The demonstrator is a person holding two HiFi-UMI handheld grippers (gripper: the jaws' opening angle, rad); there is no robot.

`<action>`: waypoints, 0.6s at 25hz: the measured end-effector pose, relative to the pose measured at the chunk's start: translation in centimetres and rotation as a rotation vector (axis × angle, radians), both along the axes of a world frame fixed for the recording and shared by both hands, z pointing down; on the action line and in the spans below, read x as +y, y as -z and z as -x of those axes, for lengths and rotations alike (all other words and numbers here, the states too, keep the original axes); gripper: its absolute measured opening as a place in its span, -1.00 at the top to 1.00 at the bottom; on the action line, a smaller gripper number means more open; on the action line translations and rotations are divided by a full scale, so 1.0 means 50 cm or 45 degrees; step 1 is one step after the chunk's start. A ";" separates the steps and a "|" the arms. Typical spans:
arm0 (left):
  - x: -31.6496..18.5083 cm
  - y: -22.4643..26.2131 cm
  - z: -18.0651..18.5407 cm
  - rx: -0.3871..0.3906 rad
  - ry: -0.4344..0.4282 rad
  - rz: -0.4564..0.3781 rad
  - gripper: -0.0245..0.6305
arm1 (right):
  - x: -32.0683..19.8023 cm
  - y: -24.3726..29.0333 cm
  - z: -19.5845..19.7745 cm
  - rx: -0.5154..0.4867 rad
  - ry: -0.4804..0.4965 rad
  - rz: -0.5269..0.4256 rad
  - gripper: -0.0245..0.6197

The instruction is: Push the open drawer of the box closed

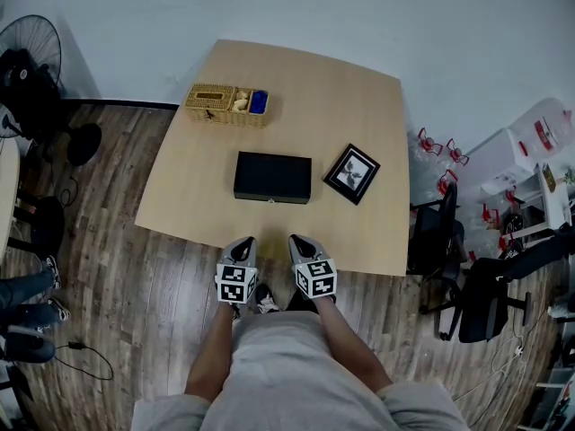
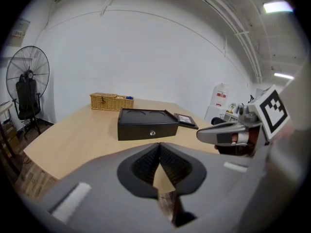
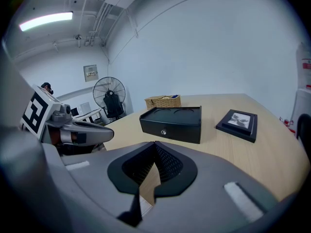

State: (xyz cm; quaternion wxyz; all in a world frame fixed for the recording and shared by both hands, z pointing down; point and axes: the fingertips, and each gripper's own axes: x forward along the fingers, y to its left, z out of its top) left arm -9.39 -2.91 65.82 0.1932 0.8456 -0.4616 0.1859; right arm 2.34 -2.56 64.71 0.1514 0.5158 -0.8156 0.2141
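Held side by side at 6 o'clock by the worktop (image 1: 296, 97) edge: left gripper (image 1: 243, 243) and right gripper (image 1: 299, 241), both clenched, empty. Beyond at 12, black drawer box (image 1: 272, 177); at 1, picture frame (image 1: 351, 173); farthest, at 11, wicker basket (image 1: 226, 104).

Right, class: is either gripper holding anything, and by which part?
Nothing is held: the left gripper and right gripper both have jaws together and empty, short of the black rectangular box.

Behind the box (image 1: 272, 177), the contents of the wicker basket (image 1: 226, 104) cannot be identified; the framed picture (image 1: 351, 173) right of the box is rendered too small.
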 end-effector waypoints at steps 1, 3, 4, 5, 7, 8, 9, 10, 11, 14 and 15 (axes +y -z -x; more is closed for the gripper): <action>0.000 0.000 0.000 -0.001 -0.001 0.001 0.76 | 0.000 0.000 0.002 -0.001 0.004 -0.001 0.92; 0.001 0.000 -0.001 -0.002 -0.003 0.002 0.76 | 0.003 -0.001 0.005 0.000 0.013 -0.002 0.92; 0.002 0.000 -0.001 -0.003 -0.003 0.001 0.76 | 0.004 -0.001 0.006 0.001 0.016 -0.002 0.92; 0.003 0.000 -0.002 -0.004 -0.003 0.000 0.76 | 0.005 -0.001 0.006 0.001 0.019 -0.001 0.92; 0.003 -0.001 -0.004 -0.005 -0.002 -0.001 0.76 | 0.006 -0.003 0.004 0.000 0.021 0.002 0.92; 0.003 -0.001 -0.005 -0.006 -0.001 -0.001 0.76 | 0.007 -0.003 0.003 -0.002 0.021 0.003 0.92; 0.003 -0.001 -0.006 -0.008 -0.001 0.000 0.76 | 0.006 -0.004 0.002 -0.004 0.022 0.003 0.92; 0.002 -0.001 -0.007 -0.009 -0.002 -0.001 0.76 | 0.006 -0.004 0.001 -0.005 0.024 0.002 0.92; 0.001 -0.001 -0.008 -0.010 -0.002 -0.002 0.76 | 0.004 -0.004 0.001 -0.004 0.025 0.000 0.92; 0.000 0.000 -0.009 -0.012 -0.001 -0.002 0.76 | 0.005 -0.006 -0.001 -0.004 0.026 0.003 0.92; 0.000 -0.001 -0.010 -0.011 0.000 -0.001 0.76 | 0.006 -0.006 -0.002 -0.005 0.027 0.004 0.92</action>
